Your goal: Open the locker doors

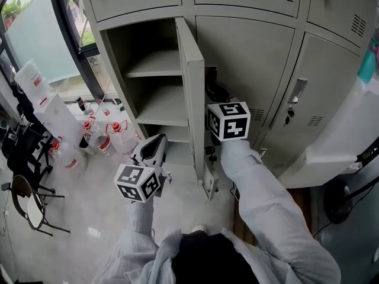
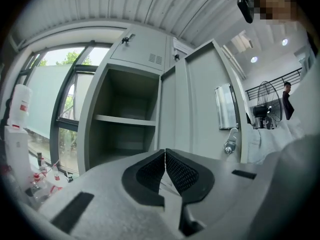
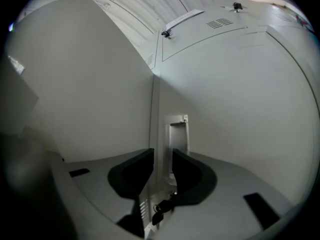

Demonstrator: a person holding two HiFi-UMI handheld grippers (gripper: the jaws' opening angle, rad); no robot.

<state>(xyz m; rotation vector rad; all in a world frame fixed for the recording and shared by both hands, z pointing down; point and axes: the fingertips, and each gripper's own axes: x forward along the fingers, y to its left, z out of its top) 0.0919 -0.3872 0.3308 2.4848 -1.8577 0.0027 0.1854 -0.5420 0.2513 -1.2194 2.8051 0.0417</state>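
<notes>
The grey lockers fill the head view. The lower left locker stands open, and its door swings out towards me, edge on. My right gripper reaches behind that door at the closed middle door. Its jaws stand apart, pointing at the recessed handle on that door's left edge. The pads do not press on it. A key hangs below the handle. My left gripper hangs low before the open locker, pads together and empty.
Several plastic water bottles stand on the floor left of the lockers, by the window. Dark chairs are at the far left. A white bulky object leans against the right locker. The open door's inner handle plate faces the left gripper.
</notes>
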